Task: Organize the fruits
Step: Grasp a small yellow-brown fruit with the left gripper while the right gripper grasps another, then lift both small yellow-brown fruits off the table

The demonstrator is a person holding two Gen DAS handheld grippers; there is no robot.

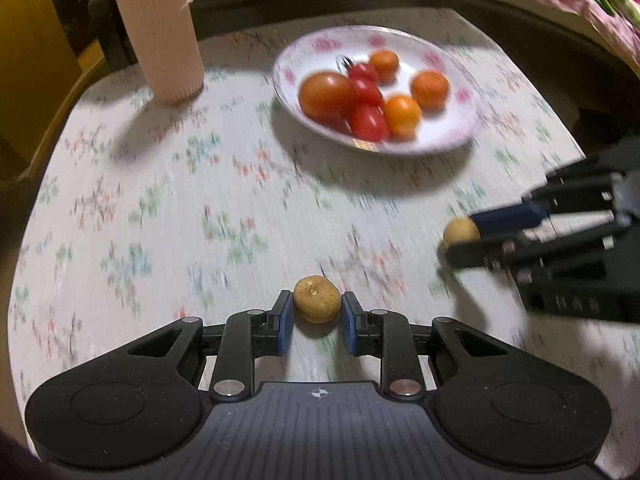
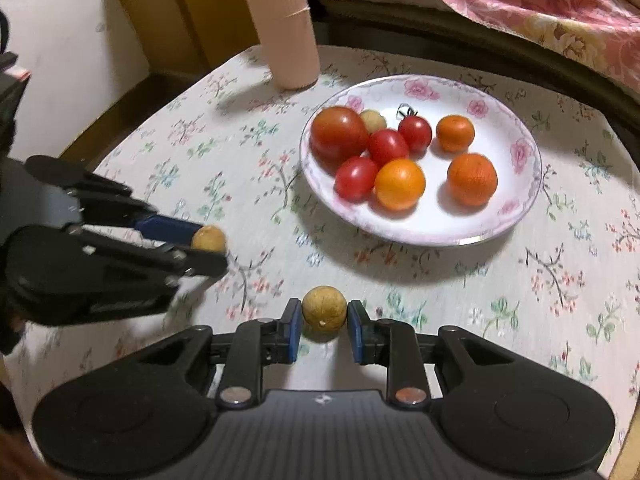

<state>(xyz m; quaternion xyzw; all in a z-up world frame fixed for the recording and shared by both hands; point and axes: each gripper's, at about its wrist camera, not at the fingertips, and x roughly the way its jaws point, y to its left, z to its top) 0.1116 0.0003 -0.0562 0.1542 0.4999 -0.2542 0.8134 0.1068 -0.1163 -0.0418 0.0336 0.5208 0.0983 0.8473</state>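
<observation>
Both grippers point down at a table with a flowered cloth [image 2: 248,184], and each is closed on a small tan round fruit. The left gripper [image 1: 317,312] clamps a longan [image 1: 317,299] between its blue pads, just above the cloth; from the right wrist view the same fruit shows at its tips at the left edge. The right gripper [image 2: 324,318] pinches a second longan [image 2: 324,309] in the same way, near the front of the table. Beyond them sits a white plate [image 2: 516,148] with pink flowers on its rim, holding a big tomato [image 2: 338,133], three cherry tomatoes, three oranges, and one more tan fruit [image 2: 374,120] tucked behind the big tomato. A tall pink ribbed cylinder [image 2: 288,40] stands at the far left of the table, well apart from the plate.
</observation>
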